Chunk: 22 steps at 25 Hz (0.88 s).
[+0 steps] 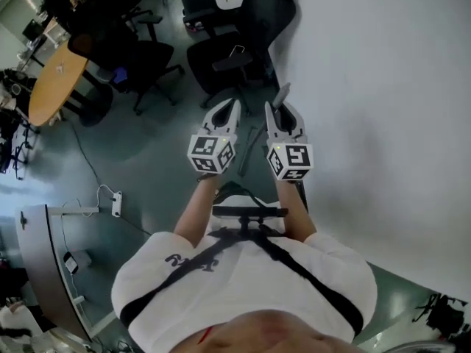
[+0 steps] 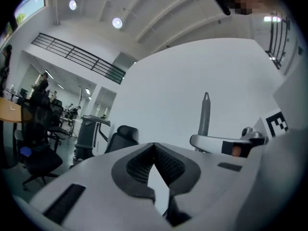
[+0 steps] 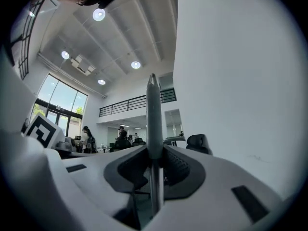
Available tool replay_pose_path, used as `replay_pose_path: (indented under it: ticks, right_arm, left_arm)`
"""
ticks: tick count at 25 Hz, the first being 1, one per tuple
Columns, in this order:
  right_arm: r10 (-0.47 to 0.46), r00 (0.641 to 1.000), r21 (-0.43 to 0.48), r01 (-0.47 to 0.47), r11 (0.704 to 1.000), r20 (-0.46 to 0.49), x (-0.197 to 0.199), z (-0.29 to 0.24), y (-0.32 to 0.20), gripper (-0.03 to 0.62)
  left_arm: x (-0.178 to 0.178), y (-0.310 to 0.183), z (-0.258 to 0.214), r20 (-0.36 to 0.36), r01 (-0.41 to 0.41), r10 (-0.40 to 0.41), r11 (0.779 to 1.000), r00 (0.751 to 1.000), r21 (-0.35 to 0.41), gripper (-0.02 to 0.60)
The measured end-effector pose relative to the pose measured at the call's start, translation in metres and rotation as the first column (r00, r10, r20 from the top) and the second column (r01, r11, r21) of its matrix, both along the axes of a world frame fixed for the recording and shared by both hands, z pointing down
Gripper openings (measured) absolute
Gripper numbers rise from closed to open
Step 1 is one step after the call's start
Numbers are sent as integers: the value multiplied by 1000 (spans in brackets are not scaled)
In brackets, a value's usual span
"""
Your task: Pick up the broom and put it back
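Left fingers (image 2: 137, 166) shut tip to tip, nothing between them; left gripper (image 1: 229, 109) empty, pointing level, held out ahead of the person (image 1: 243, 278). Right gripper (image 1: 282, 109) sits just beside it on the right, at about the same height, the two not touching. Right fingers (image 3: 180, 165) clenched on the broom (image 3: 154, 114): grey handle stands upright through the pads, tapered tip well above them, shaft carrying on down below the grip. In the left gripper view that handle sticks up past the right gripper against the white wall (image 2: 163, 90). In the head view the lower shaft runs down between the two grippers toward the person's chest; brush end hidden, can't tell whether it touches the floor (image 1: 162, 160). Room, left to right in the head view: oval wooden counter (image 1: 51, 87) at far left with black office chairs (image 1: 143, 61) beside it, white power strip (image 1: 116, 204) and its cable lying on the grey-green floor, another black chair (image 1: 235, 61) straight ahead of the fingers and close to the wall, then plain wall filling the whole right side. Person wears a white shirt with black harness straps across it.
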State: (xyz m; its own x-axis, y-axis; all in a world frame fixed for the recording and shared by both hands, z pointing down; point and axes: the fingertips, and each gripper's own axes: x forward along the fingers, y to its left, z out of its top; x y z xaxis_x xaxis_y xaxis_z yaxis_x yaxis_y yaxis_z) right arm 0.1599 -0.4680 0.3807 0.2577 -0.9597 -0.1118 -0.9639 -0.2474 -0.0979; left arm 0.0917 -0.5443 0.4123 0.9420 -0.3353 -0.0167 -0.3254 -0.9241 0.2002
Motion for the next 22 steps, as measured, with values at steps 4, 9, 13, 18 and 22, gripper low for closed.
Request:
replay_pose_path:
  ticks: [4,9,13,18,22]
  right_arm:
    - [154,988,-1,-154,988,2,44,-4,16,103]
    - [381,925,-27,-380,925,21,109,-2,43,103]
    - [590,807,-78,-587,806,19,141,4,76,103]
    - [824,566,-147,-814,562,21,159,28,131,103]
    - [920,390,-170,-905,391,39,164,45,183,103]
  left_arm:
    - [75,2,1,10,-172,172,985,985,-12,12]
    - [162,11,5,40,-387,387,922,921,-13,11]
    - [225,34,3,67,-583,581,812,811,15,11]
    - [270,81,13,69,-791,790,611,609,-15,11]
    - [284,132,34,85,-889,889,456,451,-48,12]
